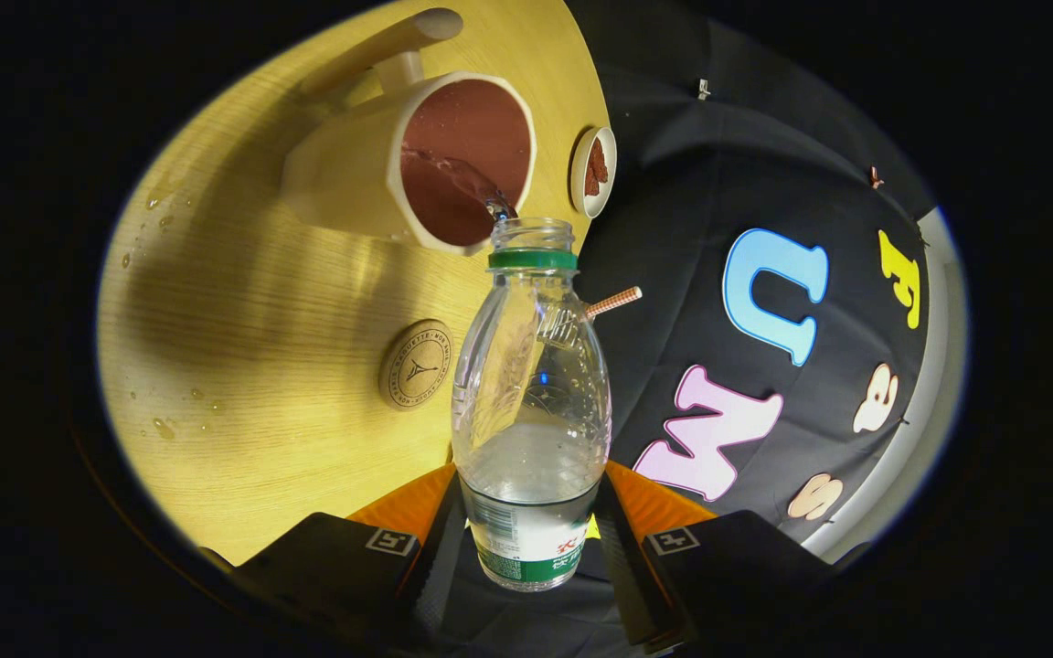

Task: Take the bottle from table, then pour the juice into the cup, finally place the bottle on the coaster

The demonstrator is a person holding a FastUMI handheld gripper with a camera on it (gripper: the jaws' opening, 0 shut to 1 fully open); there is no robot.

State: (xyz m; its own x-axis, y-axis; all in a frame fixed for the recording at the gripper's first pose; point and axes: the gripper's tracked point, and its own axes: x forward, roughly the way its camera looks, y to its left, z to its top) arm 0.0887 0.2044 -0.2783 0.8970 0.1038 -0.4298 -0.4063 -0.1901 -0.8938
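Note:
A clear plastic bottle point(531, 402) with a green neck ring is held between my fingers, and my gripper point(531, 525) is shut on its lower body. The bottle is tipped toward the cup, its open mouth right at the cup's rim. A thin stream of clear liquid runs from the mouth into the cream faceted cup point(417, 160), whose inside is brown and which has a handle on its far side. The liquid left in the bottle pools near my fingers. A round cork coaster point(416, 364) lies on the wooden table point(252, 302) beside the bottle, nearer to me than the cup.
A small round dish point(593, 170) with something brown in it sits past the cup near the table's edge. A checked straw-like stick point(615, 301) pokes out behind the bottle. Water drops point(164, 426) dot the table. The booth's black cloth wall hangs beyond the table edge.

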